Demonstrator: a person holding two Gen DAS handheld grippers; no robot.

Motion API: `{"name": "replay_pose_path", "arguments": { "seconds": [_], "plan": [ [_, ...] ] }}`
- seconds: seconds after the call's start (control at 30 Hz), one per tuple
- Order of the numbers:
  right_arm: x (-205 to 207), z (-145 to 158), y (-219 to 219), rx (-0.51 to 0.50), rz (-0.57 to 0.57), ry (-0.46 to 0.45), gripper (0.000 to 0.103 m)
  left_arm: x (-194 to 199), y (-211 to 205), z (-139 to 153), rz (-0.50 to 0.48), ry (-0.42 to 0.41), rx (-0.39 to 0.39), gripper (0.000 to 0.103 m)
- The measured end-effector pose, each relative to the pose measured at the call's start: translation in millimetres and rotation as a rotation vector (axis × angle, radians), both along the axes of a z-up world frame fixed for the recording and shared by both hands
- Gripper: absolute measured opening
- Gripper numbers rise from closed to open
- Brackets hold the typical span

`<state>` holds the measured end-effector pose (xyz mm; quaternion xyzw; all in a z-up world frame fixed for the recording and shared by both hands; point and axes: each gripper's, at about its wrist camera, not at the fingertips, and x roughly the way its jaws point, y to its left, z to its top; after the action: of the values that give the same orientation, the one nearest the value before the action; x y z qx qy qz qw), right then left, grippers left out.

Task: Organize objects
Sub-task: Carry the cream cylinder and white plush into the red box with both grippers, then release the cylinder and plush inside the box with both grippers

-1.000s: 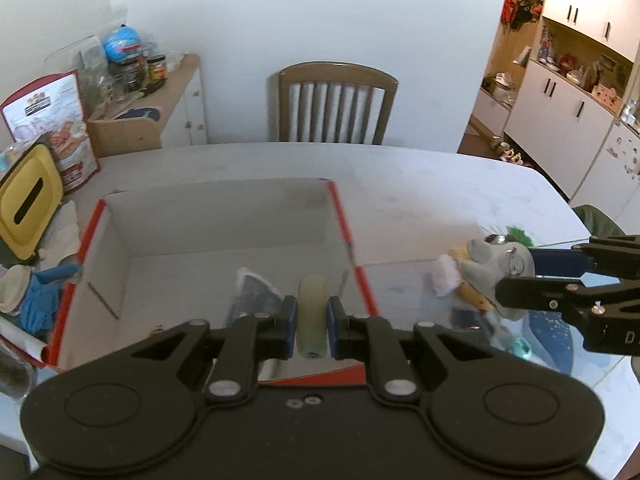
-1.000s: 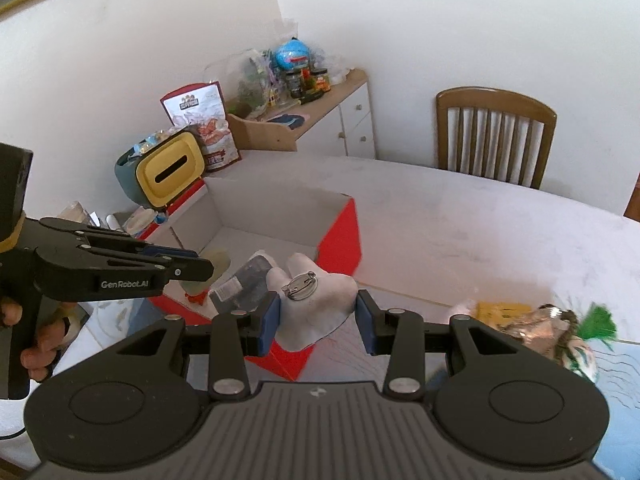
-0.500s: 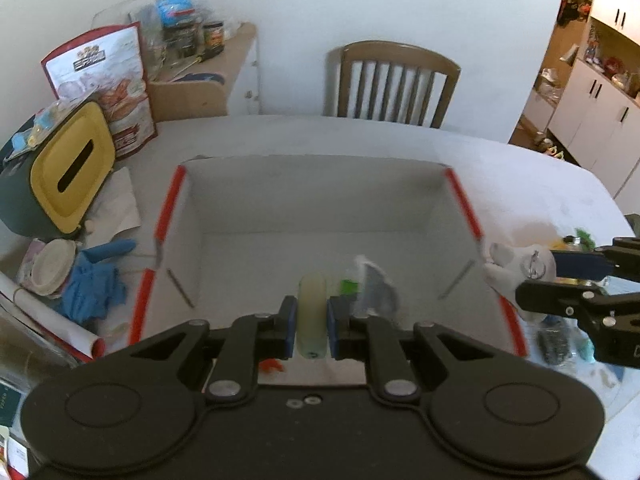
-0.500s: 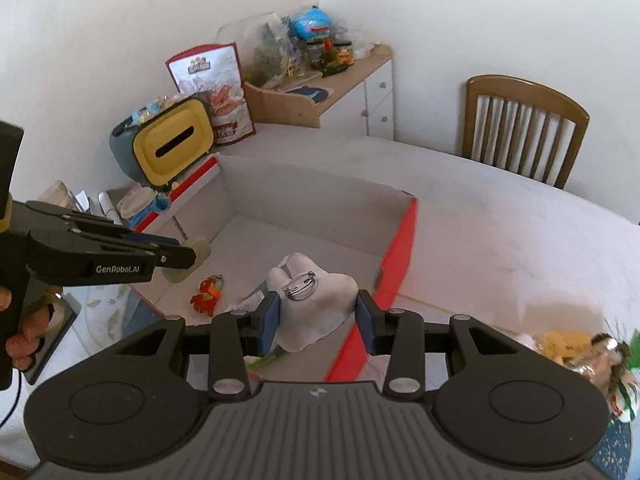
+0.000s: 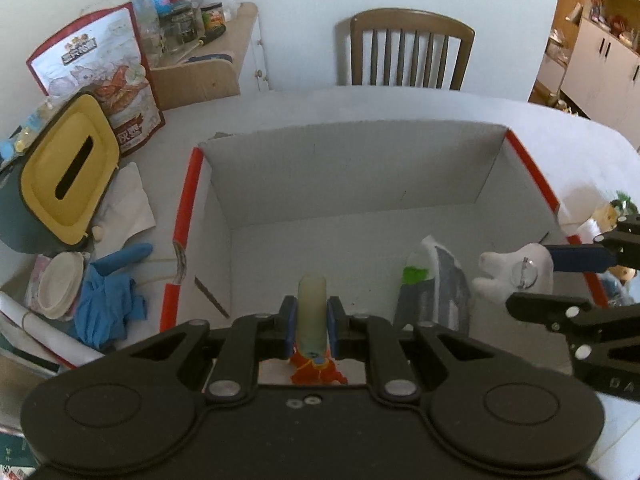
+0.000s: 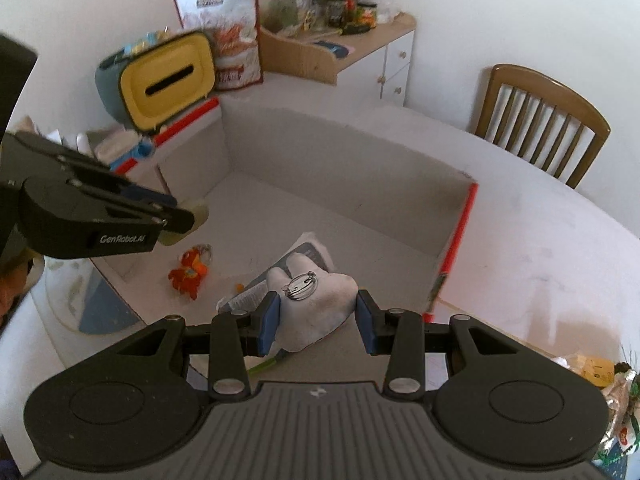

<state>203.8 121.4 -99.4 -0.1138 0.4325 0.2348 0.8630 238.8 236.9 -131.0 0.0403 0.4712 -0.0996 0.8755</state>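
My left hand-held gripper is clamped on a pale yellowish tube, held above the near-left part of the open box. My right hand-held gripper is gripping a white plush with a metal pin on it, held over the near-right part of the same box; in the left wrist view the plush sits between the pads just inside the right wall. The box has white inner walls and red outer edges and stands on the white worktop. On the box floor: an orange toy near-left, right under the tube, and a grey-white packet with a green patch near-right, under the plush. Left of the box, outside it: a yellow-lidded bin, blue glove, white cup, tissue. A printed bag stands far-left. Chair at the far edge of the worktop. More loose items, a yellow one among them, lie on the worktop right of the box; too small to identify.
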Motion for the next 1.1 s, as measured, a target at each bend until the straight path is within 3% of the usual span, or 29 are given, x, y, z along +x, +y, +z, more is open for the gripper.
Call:
{"name": "replay_pose_path", "arguments": {
  "seconds": [0.5,0.83,0.9,1.1],
  "plan": [
    [5.1,-20.8,20.6,-0.029,0.004,0.035,0.041,17.3,-13.4,-34.6,-0.079,0.149,0.074,0.014],
    [5.1,-20.0,16.3,-0.019,0.015,0.033,0.043,23.8,-16.8,-34.8,-0.091,0.177,0.084,0.014],
    [4.1,-18.7,13.8,-0.017,0.010,0.030,0.044,25.6,-15.4,-35.1,-0.083,0.179,0.080,0.021],
    [0.0,-12.1,2.7,0.015,-0.002,0.028,0.054,22.8,-12.7,-30.4,-0.076,0.162,0.058,0.025]
  ]
}}
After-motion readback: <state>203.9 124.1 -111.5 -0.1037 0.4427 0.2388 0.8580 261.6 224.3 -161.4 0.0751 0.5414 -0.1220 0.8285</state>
